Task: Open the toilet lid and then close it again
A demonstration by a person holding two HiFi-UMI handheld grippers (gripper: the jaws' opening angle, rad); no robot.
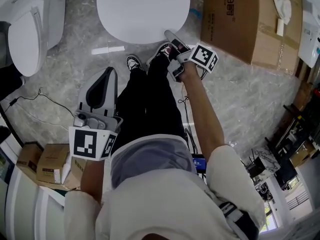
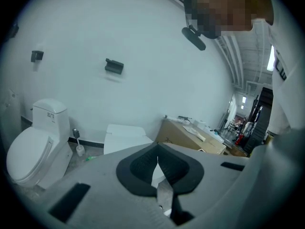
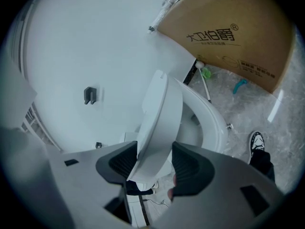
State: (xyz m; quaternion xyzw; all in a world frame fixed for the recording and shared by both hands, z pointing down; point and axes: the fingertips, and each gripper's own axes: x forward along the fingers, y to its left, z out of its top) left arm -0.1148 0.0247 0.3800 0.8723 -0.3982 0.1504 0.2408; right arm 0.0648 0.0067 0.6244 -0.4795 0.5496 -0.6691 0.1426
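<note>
Left gripper [image 2: 157, 151] is idling at the person's left side, jaws pressed together on nothing, likely because one gripper is enough for this lift. Right gripper [image 3: 155, 163] is clamping the front edge of the toilet lid [image 3: 162, 109] with jaws spread wide. The lid is standing partway up off the bowl [image 3: 209, 123], so the opening step is looking roughly half done. Counting: two toilets (second toilet [image 1: 25, 31] is sitting unused at far left), two grippers, one large cardboard box [image 1: 240, 19] at right.
</note>
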